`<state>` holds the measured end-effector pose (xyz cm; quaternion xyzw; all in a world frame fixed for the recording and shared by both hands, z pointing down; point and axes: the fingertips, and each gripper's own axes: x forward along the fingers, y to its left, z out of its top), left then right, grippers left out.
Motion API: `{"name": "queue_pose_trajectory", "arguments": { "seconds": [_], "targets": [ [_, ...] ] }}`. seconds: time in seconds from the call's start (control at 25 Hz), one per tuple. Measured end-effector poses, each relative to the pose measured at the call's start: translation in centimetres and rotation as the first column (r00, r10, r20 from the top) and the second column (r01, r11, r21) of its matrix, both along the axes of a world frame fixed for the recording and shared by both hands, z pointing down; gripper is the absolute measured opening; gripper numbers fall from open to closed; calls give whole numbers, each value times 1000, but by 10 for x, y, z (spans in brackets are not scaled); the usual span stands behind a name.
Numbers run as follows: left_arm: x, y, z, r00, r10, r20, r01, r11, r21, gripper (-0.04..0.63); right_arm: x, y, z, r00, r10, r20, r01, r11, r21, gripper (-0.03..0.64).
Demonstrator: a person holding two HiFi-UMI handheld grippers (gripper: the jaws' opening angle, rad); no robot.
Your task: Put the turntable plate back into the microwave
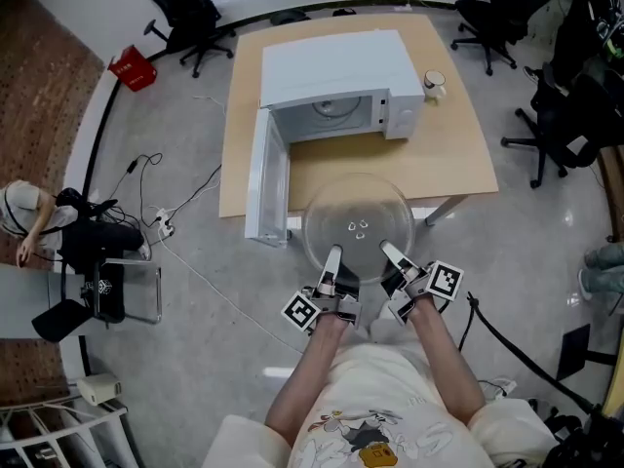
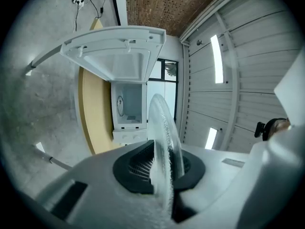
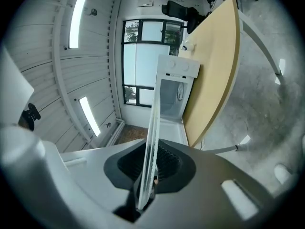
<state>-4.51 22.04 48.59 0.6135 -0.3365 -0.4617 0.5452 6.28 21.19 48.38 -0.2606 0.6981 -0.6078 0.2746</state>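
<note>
While the glass plate (image 1: 358,224) hangs level at the near edge of the table (image 1: 453,159), the left gripper (image 1: 333,256) and right gripper (image 1: 390,253) each pinch its near rim. Beyond it stands the microwave (image 1: 336,76), its door (image 1: 263,178) swung open.

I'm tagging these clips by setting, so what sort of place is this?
Probably an office or lab workroom, not a kitchen: the microwave stands on a plain wooden table on a bare concrete floor, with wheeled office chairs around it and cables trailing across the floor.
</note>
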Motion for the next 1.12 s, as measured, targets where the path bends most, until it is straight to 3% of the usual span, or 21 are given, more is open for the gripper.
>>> {"name": "queue_pose_trajectory", "arguments": {
  "seconds": [0.4, 1.12],
  "targets": [
    [-2, 6, -10, 1000, -17, -3, 17, 1000, 25, 31, -3, 5, -10, 1000, -17, 9, 17, 999, 30, 44],
    [-25, -23, 6, 999, 43, -24, -44, 998, -37, 31, -25, -19, 9, 998, 57, -5, -57, 997, -44, 43]
  ]
}}
